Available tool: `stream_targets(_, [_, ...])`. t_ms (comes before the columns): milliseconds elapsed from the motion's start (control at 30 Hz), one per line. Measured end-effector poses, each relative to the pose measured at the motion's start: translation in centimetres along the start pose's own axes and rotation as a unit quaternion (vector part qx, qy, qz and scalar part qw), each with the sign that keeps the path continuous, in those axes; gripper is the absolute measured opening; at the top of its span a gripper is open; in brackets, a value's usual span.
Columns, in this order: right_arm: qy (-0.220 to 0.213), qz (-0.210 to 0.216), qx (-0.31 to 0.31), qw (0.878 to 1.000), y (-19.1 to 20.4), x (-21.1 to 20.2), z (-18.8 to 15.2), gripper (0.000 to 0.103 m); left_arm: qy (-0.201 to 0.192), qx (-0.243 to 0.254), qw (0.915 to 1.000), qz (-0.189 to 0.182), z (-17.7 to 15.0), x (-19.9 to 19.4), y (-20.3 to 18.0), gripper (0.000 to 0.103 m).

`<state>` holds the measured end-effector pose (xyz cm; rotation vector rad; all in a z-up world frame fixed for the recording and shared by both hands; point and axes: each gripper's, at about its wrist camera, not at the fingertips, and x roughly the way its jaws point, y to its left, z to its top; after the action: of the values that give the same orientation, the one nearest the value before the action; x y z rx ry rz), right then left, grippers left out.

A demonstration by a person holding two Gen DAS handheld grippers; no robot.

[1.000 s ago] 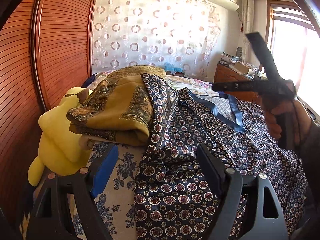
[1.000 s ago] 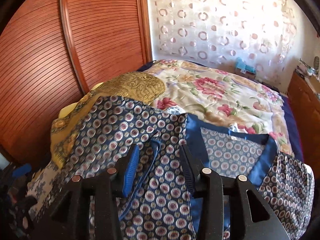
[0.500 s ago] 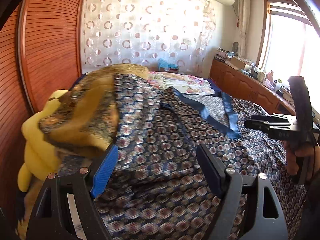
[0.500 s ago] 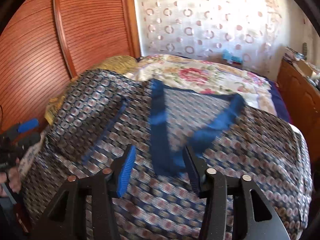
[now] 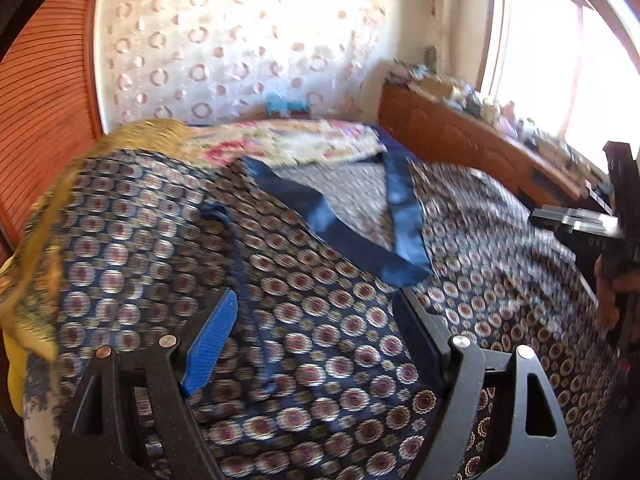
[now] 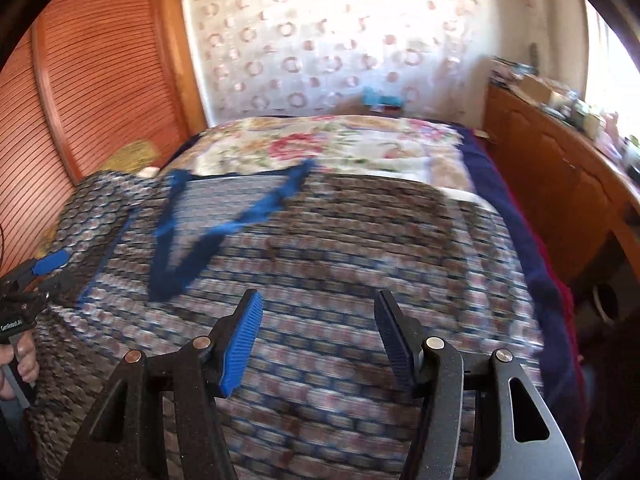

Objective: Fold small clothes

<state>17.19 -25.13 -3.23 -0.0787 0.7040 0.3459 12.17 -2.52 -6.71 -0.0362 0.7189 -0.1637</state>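
Both grippers hang over the bed with nothing between their fingers. Left gripper (image 5: 316,344) has its jaws spread wide, its blue ribbed pad (image 5: 210,346) above the patterned garment (image 5: 304,304) without pressing it. Right gripper (image 6: 318,338) has its jaws parted, somewhat less wide, and also grips nothing; whether its tips brush the cloth cannot be told through the blur.

That garment, navy with rows of round medallions and a plain blue V-neck band (image 5: 360,236), lies spread flat across the near part of the bed. Beyond it shows a floral quilt (image 6: 340,148) with a dark blue border. A mustard-gold printed cloth (image 5: 48,240) is heaped at the left edge, partly under the garment. Slatted reddish wooden doors (image 6: 92,80) stand to the left, a sheer curtain with ring motifs (image 5: 240,48) at the back, and a cluttered wooden cabinet (image 5: 460,140) by a bright window (image 5: 552,48).
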Motion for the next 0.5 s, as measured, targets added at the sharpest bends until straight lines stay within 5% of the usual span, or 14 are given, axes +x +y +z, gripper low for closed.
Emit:
stream_targets(300, [0.025,-0.062,0.071,0.995,-7.9,-0.5,-1.0,0.060,0.093,0.051,0.9943,-0.009,-0.7,3.4,-2.6,0.081])
stream_targets(500, [0.045,-0.066,0.108,0.991,-10.2,0.0,-1.1,0.060,0.098,0.066,0.9930,-0.007,-0.9,3.7,-3.2,0.087])
